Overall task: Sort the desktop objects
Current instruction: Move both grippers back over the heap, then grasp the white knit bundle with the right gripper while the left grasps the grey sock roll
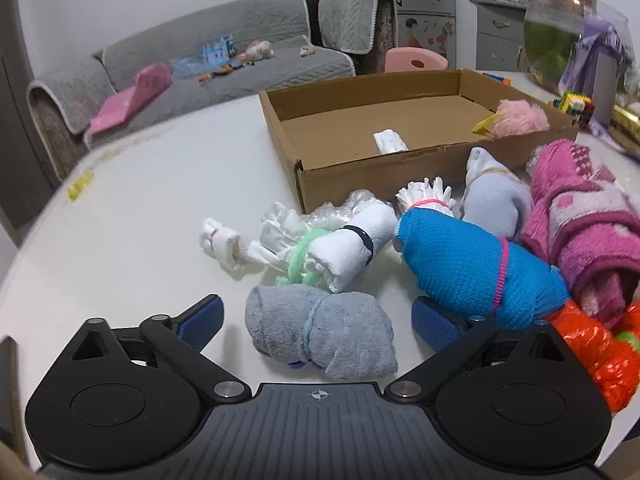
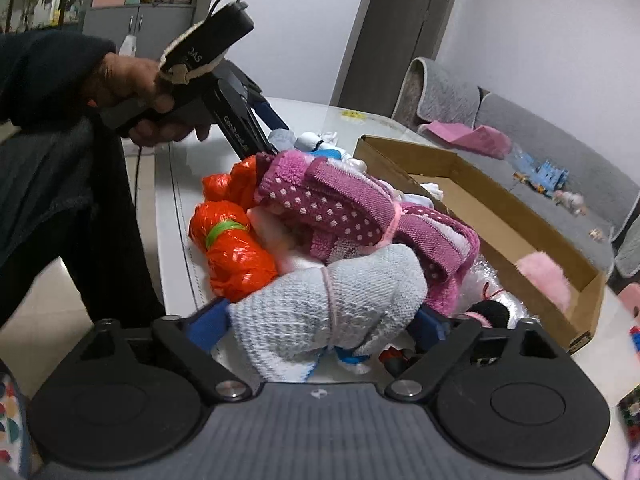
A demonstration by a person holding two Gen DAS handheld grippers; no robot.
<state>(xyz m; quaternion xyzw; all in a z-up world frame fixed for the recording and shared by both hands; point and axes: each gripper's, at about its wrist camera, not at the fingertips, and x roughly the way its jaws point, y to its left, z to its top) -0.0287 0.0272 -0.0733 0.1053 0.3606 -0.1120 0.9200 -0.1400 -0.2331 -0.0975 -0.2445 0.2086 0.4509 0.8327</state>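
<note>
White walls, even indoor light. Grey quilted sofa (image 1: 224, 64) behind the white counter (image 1: 132, 208) (toys and a pink cushion (image 1: 132, 96) on it). Grey cabinet (image 2: 136, 16) by the far wall, pale tiled floor (image 2: 48, 320).

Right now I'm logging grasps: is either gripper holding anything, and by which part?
Left gripper: nothing held, gray roll lies between open jaws. Right gripper: pads flank the pale knit roll's middle; grip cannot be told.
</note>
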